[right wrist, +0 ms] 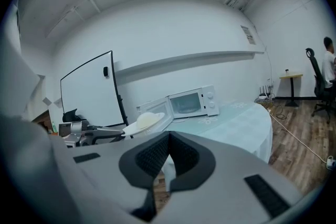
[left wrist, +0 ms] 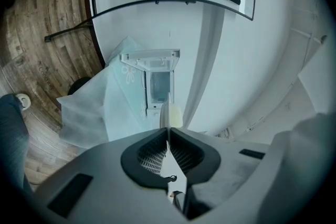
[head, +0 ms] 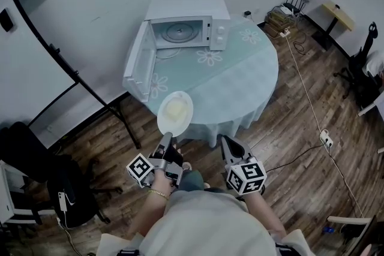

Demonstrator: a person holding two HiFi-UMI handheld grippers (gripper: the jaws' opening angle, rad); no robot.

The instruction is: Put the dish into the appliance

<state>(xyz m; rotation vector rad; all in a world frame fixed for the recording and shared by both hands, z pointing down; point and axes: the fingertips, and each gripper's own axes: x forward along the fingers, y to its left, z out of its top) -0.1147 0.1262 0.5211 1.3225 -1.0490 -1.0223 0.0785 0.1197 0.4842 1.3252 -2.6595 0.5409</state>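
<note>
Left gripper (head: 167,136) has its jaws narrowed on the rim of the dish (head: 175,111), a white plate bearing pale food; dish is held over the near edge of the round table (head: 252,78), short of the microwave (head: 189,24), whose door (head: 137,63) is swung open; right gripper (head: 225,141) has its jaws together, empty.

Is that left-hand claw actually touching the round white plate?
Touching. The left gripper view shows the left gripper clamped on the round white plate at its rim.
</note>
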